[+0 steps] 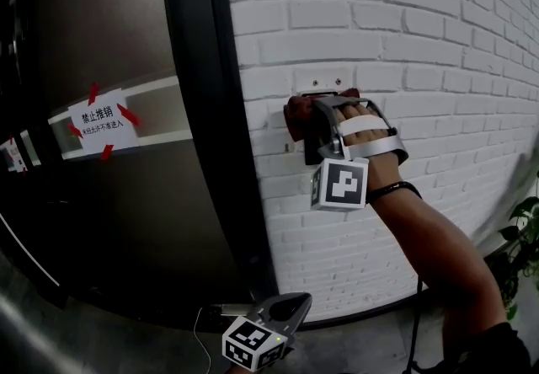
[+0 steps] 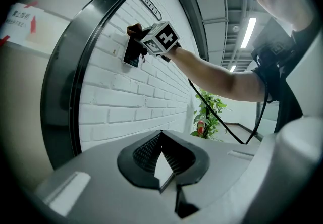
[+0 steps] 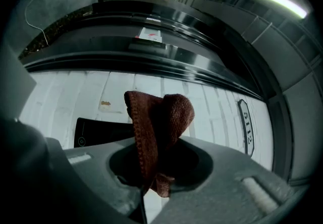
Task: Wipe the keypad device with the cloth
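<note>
The keypad device (image 3: 101, 131) is a flat black panel mounted on the white brick wall (image 1: 438, 52). In the left gripper view it (image 2: 132, 52) shows as a dark slab under the cloth. In the head view the cloth and hand hide it almost entirely. My right gripper (image 1: 318, 114) is shut on a folded brown cloth (image 3: 159, 114) and holds the cloth (image 1: 299, 115) against the device's upper part. My left gripper (image 1: 282, 313) hangs low near the floor, away from the wall. Its jaws meet at the tips with nothing between them (image 2: 161, 134).
A dark metal door (image 1: 109, 221) with a white taped notice (image 1: 101, 121) fills the left, bounded by a black frame (image 1: 210, 111). An oval number plate (image 3: 244, 127) sits higher on the wall. A potted plant (image 1: 526, 237) stands at the right, and a thin cable (image 1: 202, 339) lies on the floor.
</note>
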Tool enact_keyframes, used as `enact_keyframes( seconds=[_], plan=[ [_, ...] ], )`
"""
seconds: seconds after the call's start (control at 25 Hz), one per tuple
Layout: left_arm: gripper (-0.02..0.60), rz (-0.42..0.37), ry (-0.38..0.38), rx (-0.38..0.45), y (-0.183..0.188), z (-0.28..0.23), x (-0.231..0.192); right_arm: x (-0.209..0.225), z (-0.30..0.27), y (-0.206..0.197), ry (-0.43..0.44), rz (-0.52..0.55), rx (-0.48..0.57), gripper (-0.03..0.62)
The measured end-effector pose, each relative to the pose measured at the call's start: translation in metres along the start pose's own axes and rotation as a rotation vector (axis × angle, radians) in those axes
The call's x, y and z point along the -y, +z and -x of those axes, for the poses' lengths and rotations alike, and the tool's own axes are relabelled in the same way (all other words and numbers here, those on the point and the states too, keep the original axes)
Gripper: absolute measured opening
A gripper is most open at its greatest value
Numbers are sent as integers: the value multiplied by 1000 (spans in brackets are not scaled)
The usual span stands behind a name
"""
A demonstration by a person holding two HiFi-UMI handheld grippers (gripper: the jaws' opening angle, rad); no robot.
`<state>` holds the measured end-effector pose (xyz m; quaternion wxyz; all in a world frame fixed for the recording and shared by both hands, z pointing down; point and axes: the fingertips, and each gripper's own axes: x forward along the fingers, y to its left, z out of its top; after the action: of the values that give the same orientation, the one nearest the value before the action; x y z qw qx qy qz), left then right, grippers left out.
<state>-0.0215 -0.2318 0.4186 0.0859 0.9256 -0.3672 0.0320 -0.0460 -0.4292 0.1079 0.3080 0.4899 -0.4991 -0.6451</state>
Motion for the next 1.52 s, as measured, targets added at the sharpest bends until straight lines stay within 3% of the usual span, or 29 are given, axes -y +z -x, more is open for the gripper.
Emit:
enact_keyframes(
  seconds=[1.0, 1.52],
  plan=[
    [17, -8, 22, -5, -3, 3, -5, -87, 28, -4, 138, 15, 6, 54],
    [17, -1, 30, -11, -6, 5, -5, -114, 39, -3, 164, 6, 13, 54]
  ],
)
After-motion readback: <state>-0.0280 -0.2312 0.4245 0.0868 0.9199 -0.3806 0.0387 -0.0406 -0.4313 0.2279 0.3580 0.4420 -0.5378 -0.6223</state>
